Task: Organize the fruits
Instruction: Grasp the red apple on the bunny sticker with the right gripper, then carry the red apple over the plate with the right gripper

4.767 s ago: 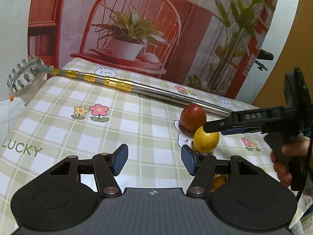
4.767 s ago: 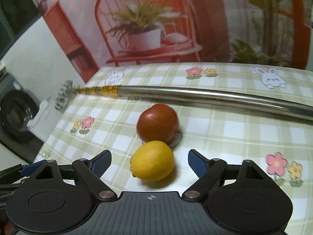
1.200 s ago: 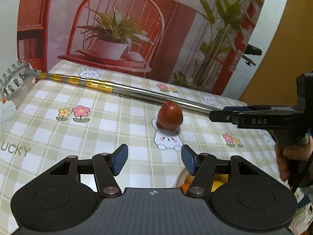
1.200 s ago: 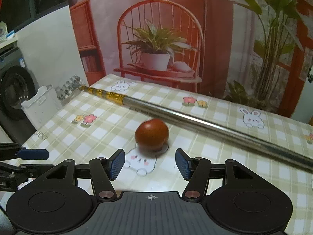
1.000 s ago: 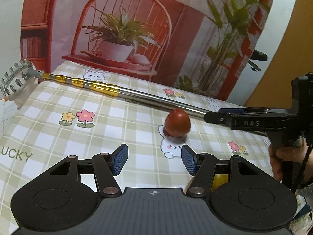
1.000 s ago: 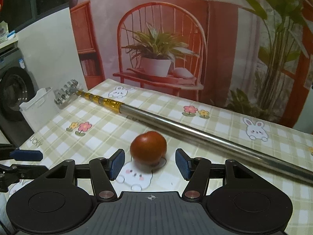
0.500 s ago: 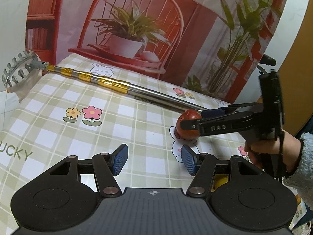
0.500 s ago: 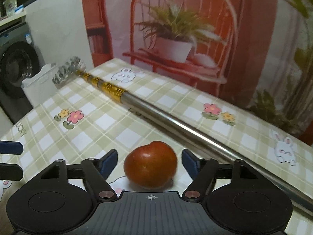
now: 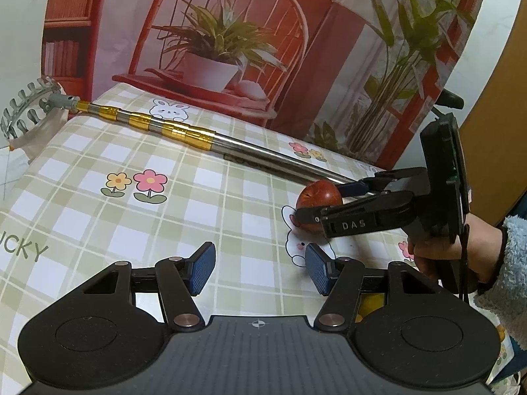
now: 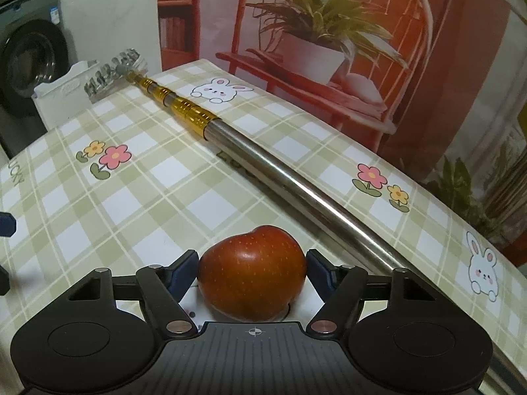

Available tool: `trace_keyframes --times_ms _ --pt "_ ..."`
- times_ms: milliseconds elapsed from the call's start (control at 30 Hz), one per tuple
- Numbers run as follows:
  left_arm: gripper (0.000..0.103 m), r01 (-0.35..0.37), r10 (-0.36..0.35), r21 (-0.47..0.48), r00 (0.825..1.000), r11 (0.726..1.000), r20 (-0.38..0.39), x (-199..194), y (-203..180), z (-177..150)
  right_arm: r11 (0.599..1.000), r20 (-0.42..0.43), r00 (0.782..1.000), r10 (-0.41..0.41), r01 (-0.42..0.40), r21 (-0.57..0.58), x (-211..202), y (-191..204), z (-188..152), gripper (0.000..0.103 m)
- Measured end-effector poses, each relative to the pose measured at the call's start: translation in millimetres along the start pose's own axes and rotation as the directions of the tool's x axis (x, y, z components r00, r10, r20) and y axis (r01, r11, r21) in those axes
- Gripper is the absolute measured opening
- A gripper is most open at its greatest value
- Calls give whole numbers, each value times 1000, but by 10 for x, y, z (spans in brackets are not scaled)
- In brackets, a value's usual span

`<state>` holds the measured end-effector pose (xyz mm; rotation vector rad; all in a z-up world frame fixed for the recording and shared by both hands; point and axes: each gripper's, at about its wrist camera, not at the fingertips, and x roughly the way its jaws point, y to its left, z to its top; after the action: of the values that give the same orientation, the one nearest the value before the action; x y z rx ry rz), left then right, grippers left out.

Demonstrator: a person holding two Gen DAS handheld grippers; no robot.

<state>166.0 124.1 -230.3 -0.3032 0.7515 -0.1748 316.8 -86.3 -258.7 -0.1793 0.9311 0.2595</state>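
The red apple [image 10: 252, 271] sits on the checked counter [image 10: 164, 177], on a bunny print that it mostly covers. The right gripper [image 10: 252, 268] brackets it: its jaws have just been closing, and the blue fingers [image 10: 180, 271] press the fruit's two flanks, largely hidden behind its bulge. In the left wrist view the same apple [image 9: 318, 196] shows only its upper half, the rest masked by that gripper's near finger. The left gripper [image 9: 260, 268] hangs above the cloth with fingers [image 9: 202, 268] spread on nothing. A sliver of yellow fruit [image 9: 372, 302] peeks beneath its right linkage, too cut off to name. Just behind the apple lies a telescopic metal pole [image 10: 263, 168], its far end running out of frame.
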Motion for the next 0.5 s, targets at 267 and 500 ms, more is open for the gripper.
trace_keyframes --times_ms 267,500 --pt "63 14 -13 11 1000 1000 -4 -47 -67 -62 1000 6 1000 8 -8 -16 -143 39 -163 67" --pt "63 28 -27 29 1000 999 -4 -113 -152 -96 998 66 996 57 -57 3 -449 84 -325 67"
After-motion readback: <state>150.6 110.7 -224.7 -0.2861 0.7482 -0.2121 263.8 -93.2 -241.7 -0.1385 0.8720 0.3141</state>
